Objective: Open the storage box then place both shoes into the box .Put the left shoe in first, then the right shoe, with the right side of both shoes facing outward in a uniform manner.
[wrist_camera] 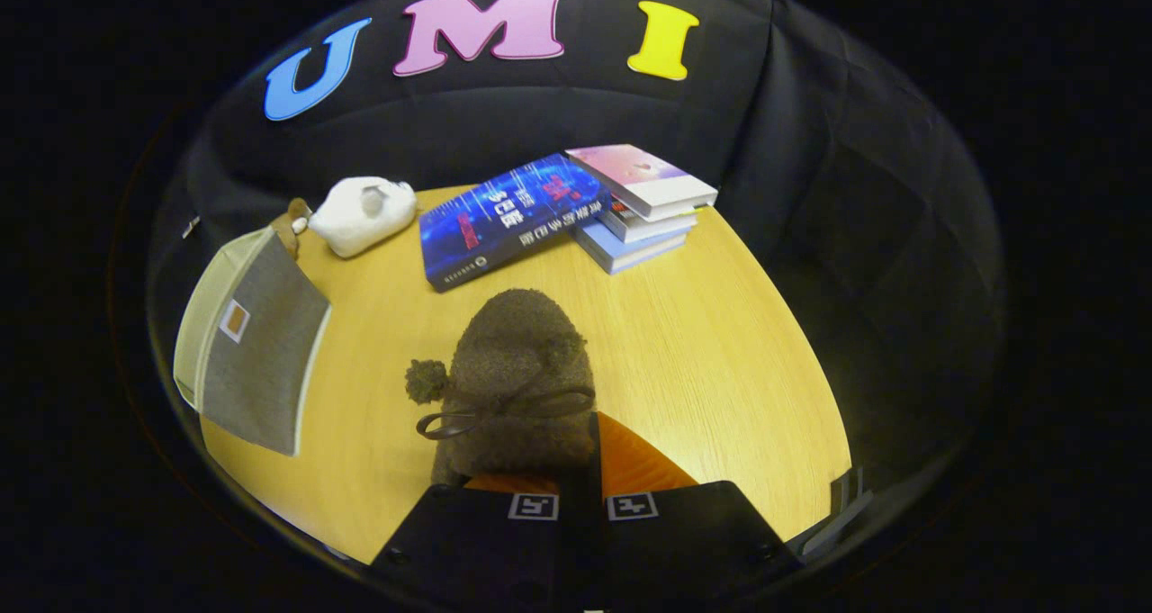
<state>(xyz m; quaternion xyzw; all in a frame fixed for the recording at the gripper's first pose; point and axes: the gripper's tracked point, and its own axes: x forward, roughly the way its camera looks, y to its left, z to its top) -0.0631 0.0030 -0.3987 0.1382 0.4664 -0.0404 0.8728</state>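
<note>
Fuzzy grey-brown slipper shoe: dark brown bow and pompom, orange inside. Fabric storage box, left: grey with cream rim, small orange patch. Far: white plush toy; blue patterned book; pink-covered book stack. Wooden table: yellow.

The gripper has its fingers closed together at the shoe's near edge.

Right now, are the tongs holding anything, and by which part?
The tongs look closed on the brown fuzzy slipper, gripping its rear collar edge; the contact itself is partly hidden.

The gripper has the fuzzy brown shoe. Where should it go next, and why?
Probably carry the fuzzy brown shoe over toward the grey storage box, near the white plush toy. The gripper looks shut on the shoe's heel, and the shoe is not yet in the box.
</note>
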